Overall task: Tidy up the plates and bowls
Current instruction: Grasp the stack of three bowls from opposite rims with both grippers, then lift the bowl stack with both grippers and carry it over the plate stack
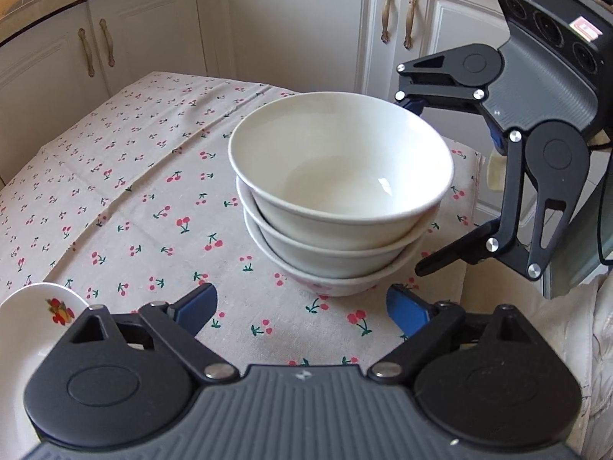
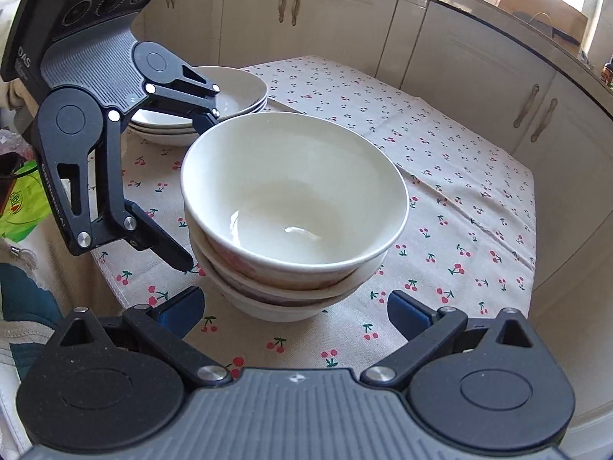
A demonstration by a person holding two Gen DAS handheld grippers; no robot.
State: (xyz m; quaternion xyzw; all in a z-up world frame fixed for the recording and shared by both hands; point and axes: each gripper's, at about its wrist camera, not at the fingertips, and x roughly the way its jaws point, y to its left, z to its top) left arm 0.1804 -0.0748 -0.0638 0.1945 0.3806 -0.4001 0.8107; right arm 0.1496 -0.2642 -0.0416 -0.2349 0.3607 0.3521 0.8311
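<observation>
White bowls [image 1: 341, 191] sit stacked mid-table between the spread, empty left gripper [image 1: 300, 308] and right gripper [image 2: 295, 308]; an uneven squeeze could tip the loosely nested stack.

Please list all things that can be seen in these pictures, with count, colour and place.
bowls: three, white, nested in a stack, middle of the cloth
plates: about three, white, stacked, behind the bowls in the right wrist view
cloth: one, beige with red cherries, covers the table
cabinets: several doors, cream, behind the table
bag: one, green, beside the table
left claw: one, black with blue pads, open, near the bowls
right claw: one, black with blue pads, open, near the bowls
</observation>
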